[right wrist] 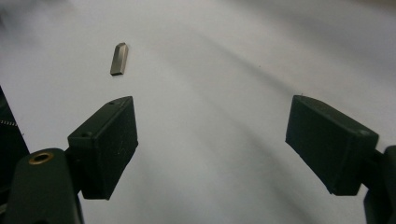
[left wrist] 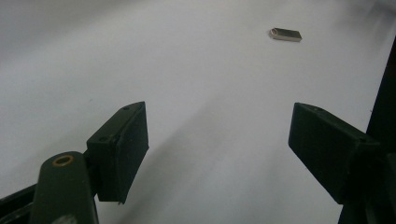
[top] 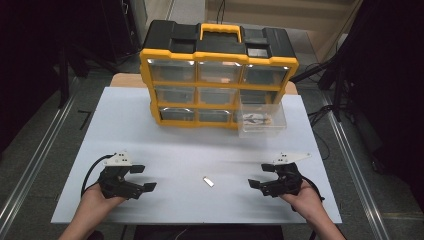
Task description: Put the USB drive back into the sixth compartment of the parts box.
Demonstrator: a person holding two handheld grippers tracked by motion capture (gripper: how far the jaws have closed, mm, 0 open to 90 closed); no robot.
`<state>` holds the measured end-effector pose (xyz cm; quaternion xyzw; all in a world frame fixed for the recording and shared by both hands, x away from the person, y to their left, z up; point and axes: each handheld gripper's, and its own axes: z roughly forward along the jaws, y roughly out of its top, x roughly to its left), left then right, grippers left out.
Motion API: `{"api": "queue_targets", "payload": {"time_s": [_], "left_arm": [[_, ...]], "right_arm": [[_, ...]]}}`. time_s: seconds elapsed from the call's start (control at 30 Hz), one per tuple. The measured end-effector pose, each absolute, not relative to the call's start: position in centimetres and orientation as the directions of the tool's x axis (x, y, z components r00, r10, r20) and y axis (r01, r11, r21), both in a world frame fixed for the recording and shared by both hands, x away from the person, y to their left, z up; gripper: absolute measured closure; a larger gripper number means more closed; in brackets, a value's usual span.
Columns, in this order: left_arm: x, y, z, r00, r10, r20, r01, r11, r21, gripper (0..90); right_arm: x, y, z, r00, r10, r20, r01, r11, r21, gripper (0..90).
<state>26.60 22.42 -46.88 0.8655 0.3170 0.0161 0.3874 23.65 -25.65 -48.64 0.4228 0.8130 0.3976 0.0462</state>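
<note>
High view puts the two hands nearest, at the bottom edge of the white tabletop [top: 150,150]. The left gripper [top: 141,179] rests low on the person's left, its jaws spread wide and holding nothing, pointed inward toward the middle. The right gripper [top: 259,176] mirrors it on the other side, jaws likewise parted and empty. That symmetric, low stance reads as a ready pose: both tools aimed at the one loose thing between them.

Between the two, a little nearer the right gripper, lies a small metal piece [top: 208,181], flat on the bare tabletop and touched by nothing. In the left gripper view it sits ahead and off toward the right jaw [left wrist: 285,34]; in the right gripper view it lies ahead beyond the left jaw [right wrist: 119,59], slim with one end bevelled. It looks like a small flash drive, though that is a judgement.

Farther back, a clear drawer [top: 262,118] is pulled out of the lower right of the yellow-and-black organiser [top: 218,80], with small items inside too blurred to name. Left open like that, it is probably the place the metal piece belongs, so the likely next move is a pick-up by whichever gripper reaches it.
</note>
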Motion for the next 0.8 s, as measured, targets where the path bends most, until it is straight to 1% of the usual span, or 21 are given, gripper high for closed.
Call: {"api": "queue_targets", "payload": {"time_s": [0.3, 0.6, 0.8], "left_arm": [[26.6, 22.4, -46.9, 0.802, 0.555, -0.223, 0.535, -0.499, 0.681, 21.4], [26.6, 22.3, -46.9, 0.802, 0.554, -0.223, 0.536, -0.503, 0.679, 21.4], [26.6, 22.4, -46.9, 0.8, 0.557, -0.222, 0.538, -0.503, 0.677, 21.4]], "right_arm": [[23.7, -25.3, -48.3, -0.646, 0.716, 0.265, 0.642, 0.322, 0.696, 15.1], [23.7, -24.3, -47.6, -0.668, 0.703, 0.244, 0.613, 0.333, 0.717, 15.1], [24.0, -23.6, -47.3, -0.668, 0.698, 0.26, 0.619, 0.327, 0.714, 15.1]]}}
